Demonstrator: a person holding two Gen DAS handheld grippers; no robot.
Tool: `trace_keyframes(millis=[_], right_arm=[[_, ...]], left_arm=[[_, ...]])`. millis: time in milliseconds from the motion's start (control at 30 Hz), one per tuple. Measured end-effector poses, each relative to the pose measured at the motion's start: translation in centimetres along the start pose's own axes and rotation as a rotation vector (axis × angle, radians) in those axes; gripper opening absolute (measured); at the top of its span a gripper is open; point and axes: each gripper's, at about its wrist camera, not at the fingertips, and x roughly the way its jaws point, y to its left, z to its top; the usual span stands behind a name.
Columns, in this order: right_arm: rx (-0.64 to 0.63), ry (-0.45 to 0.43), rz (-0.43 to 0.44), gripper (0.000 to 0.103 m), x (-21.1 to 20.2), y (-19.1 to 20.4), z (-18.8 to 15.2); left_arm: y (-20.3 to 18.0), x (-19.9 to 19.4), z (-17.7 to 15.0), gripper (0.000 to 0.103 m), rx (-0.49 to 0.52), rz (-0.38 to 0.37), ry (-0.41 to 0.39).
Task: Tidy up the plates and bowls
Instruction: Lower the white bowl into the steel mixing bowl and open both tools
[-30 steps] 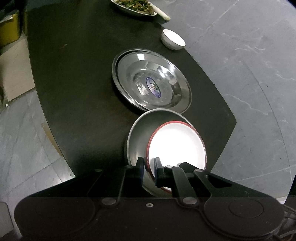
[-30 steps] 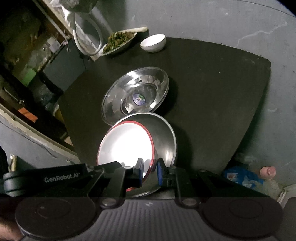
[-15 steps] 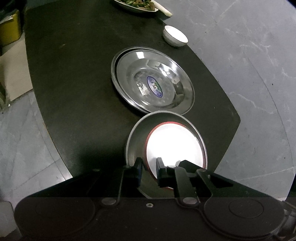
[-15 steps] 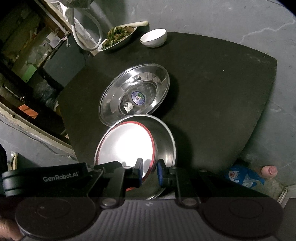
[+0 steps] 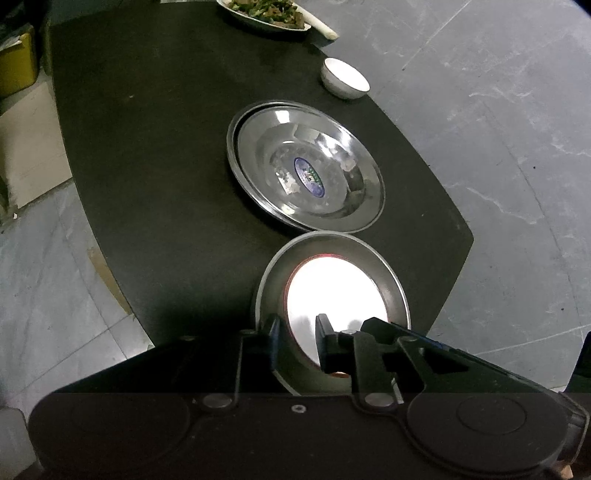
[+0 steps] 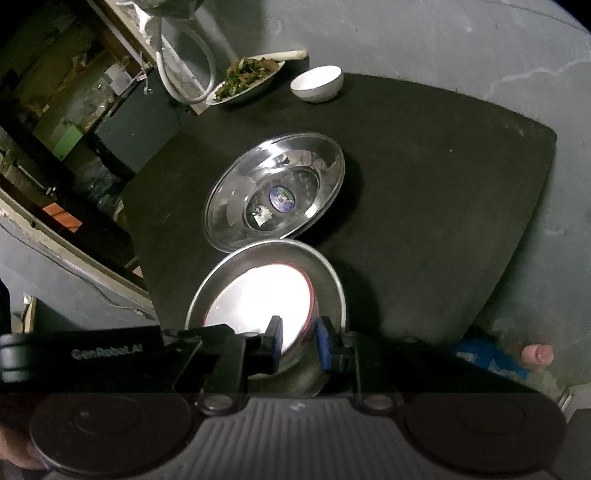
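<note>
Below the jaws, we lose the near rim of the steel plate (image 5: 391,280) behind the gripper body. The white plate (image 5: 332,291) glares featureless; far ahead, the picture's edge clips the dish of greens (image 5: 266,11).

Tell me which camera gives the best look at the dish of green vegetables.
The right wrist view: the vegetable dish shows whole, greens and rim clear, beside the white bowl. In the left wrist view the vegetable dish is cropped by the top edge.

Both tongs are black with round screw heads; the right tongs (image 6: 298,345) bear grey "GenRobot.AI" lettering and blue pads.
</note>
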Motion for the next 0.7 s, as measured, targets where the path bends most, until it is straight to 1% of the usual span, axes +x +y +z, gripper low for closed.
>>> trace_keyframes(millis=[167, 233, 267, 333, 367, 433, 467, 533, 567, 633, 667, 700], right_arm=[[-0.024, -0.015, 0.001, 0.023, -0.2, 0.0, -0.1], [-0.043, -0.031, -0.002, 0.026, -0.6, 0.2, -0.3], [-0.053, -0.041, -0.003, 0.030, -0.8, 0.3, -0.3], [-0.073, -0.073, 0.003, 0.039, -1.6, 0.4, -0.3], [-0.080, -0.089, 0.005, 0.043, -2.0, 0.5, -0.3], [-0.094, -0.125, 0.008, 0.060, -2.9, 0.6, -0.3], [-0.097, -0.142, 0.008, 0.064, -3.3, 0.6, -0.3], [-0.105, -0.173, 0.005, 0.078, -4.1, 0.6, -0.1], [-0.108, -0.184, 0.004, 0.081, -4.5, 0.7, 0.1], [-0.108, -0.201, 0.004, 0.093, -5.0, 0.5, 0.4], [-0.106, -0.209, 0.010, 0.095, -5.2, 0.5, 0.5], [-0.107, -0.212, 0.019, 0.100, -5.3, 0.5, 0.7]], left_arm=[[0.5, -1.2, -0.2, 0.028, -0.001, -0.028, -0.034], [0.6, -2.0, -0.2, 0.034, 0.006, -0.034, -0.055], [0.5, -2.3, -0.1, 0.036, 0.011, -0.031, -0.068], [0.5, -3.1, 0.0, 0.045, 0.020, -0.020, -0.100], [0.6, -3.5, 0.1, 0.048, 0.023, -0.017, -0.118], [0.6, -4.2, 0.4, 0.061, 0.028, -0.008, -0.150], [0.6, -4.6, 0.6, 0.065, 0.031, 0.000, -0.165], [0.5, -5.0, 0.9, 0.078, 0.037, 0.022, -0.195], [0.5, -5.2, 1.1, 0.081, 0.042, 0.032, -0.209], [0.3, -5.3, 1.4, 0.089, 0.047, 0.047, -0.227], [0.3, -5.3, 1.6, 0.090, 0.046, 0.055, -0.232], [0.3, -5.3, 1.7, 0.094, 0.044, 0.063, -0.237]])
